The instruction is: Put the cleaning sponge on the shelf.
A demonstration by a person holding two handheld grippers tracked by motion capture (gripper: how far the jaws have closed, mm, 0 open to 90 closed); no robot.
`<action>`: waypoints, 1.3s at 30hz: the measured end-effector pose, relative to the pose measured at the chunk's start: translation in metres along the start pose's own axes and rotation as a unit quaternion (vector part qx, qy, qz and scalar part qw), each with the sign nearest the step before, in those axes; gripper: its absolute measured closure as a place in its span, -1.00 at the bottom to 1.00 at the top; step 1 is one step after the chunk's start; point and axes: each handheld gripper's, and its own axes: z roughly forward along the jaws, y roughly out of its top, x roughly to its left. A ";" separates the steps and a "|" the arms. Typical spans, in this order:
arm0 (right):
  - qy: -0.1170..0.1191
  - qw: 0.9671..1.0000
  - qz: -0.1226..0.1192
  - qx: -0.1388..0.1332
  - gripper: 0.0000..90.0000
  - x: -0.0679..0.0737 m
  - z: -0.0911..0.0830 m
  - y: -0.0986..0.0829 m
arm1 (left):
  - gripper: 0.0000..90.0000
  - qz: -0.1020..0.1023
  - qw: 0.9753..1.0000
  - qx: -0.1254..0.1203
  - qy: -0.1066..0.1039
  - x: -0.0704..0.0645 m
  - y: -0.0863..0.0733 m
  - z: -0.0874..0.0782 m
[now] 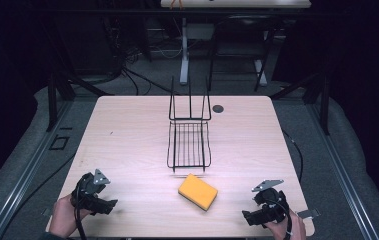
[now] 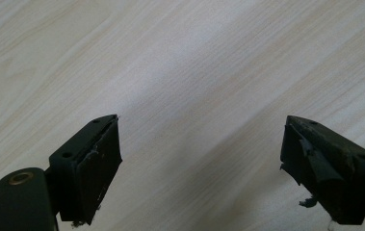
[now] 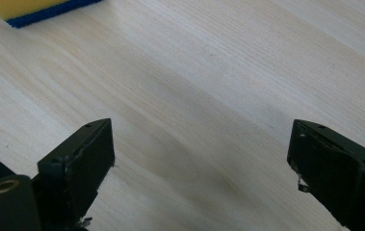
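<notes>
A pale wood-grain bench takes up the middle of the high view, with dark floor and cables around it. On its far half, near the centre line, stands a black wire rack: a flat gridded tray lying on the wood with tall upright wires rising at its far end. Just near of the rack, apart from it, lies a yellow sponge, turned at an angle to the bench edges; the right gripper view shows a blue layer under its yellow face. A small dark round spot sits on the bench to the right of the rack's uprights.

At the near left corner a hand holds the left hand-held gripper; in its own view the jaws are spread wide over bare wood, holding nothing. At the near right corner the right hand-held gripper is likewise held; its jaws stand wide apart and empty, with the sponge's corner well beyond them.
</notes>
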 end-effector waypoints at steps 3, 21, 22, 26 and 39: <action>-0.001 1.000 -0.003 0.000 -0.79 0.001 0.000 0.000 | -0.69 0.001 1.000 0.000 0.000 0.000 0.000 0.000; 0.015 0.999 -0.033 -0.011 -0.77 0.014 0.002 0.012 | -0.69 0.001 1.000 0.000 0.000 -0.001 -0.001 -0.001; 0.017 0.999 -0.035 -0.012 -0.77 0.015 0.003 0.013 | -0.69 0.001 1.000 0.000 0.001 -0.001 -0.001 -0.001; 0.022 0.999 -0.043 -0.016 -0.77 0.020 0.003 0.018 | -0.69 0.000 1.000 -0.002 0.001 -0.001 -0.001 -0.001; 0.043 0.994 -0.094 -0.036 -0.77 0.043 0.005 0.040 | -0.69 0.003 1.000 0.001 0.000 -0.003 0.000 0.000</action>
